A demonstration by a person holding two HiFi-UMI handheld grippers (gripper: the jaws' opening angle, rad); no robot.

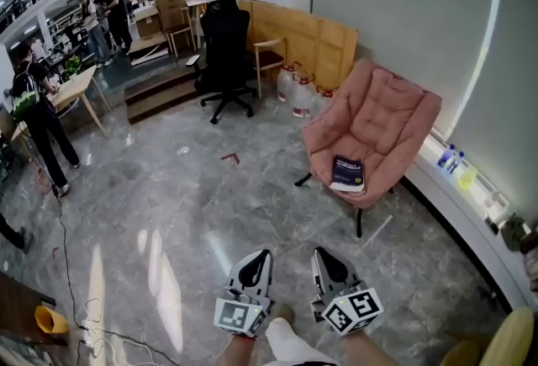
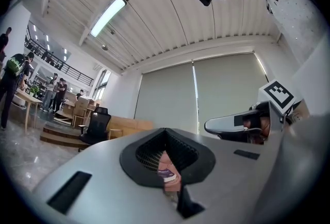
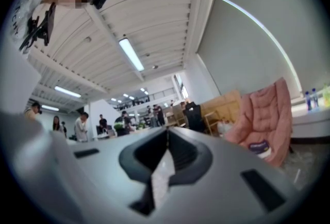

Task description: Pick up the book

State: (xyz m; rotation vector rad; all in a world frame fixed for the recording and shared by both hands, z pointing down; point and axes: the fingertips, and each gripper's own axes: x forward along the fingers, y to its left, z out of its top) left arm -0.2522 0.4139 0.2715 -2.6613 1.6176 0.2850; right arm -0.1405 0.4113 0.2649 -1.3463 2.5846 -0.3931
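At the far left of the head view we see a person in dark clothes standing beside a wooden table, with more people in the background behind. Thin cables trail over the grey stone floor nearer to us. Further right a black office chair stands in front of a low step, and beside it wooden boards lean against the wall with water jugs on the floor at their foot. At the bottom edge we hold the left gripper pointing ahead over the bare floor. In its own view its two tongs are pressed together at the tips with nothing caught between them, and a slit lower down shows only the distant seat. Just beside it, on the right, is the right gripper, roughly parallel to the left one. Its tongs are likewise pressed together and pinch nothing. To the right of the jugs stands the pink armchair on thin dark legs. The book, with a dark cover and pale lettering, lies flat on the seat cushion near its front edge. It is well apart from both grippers, ahead of them and off to the right. At the far right a white window ledge runs along the wall and carries a few small bottles.
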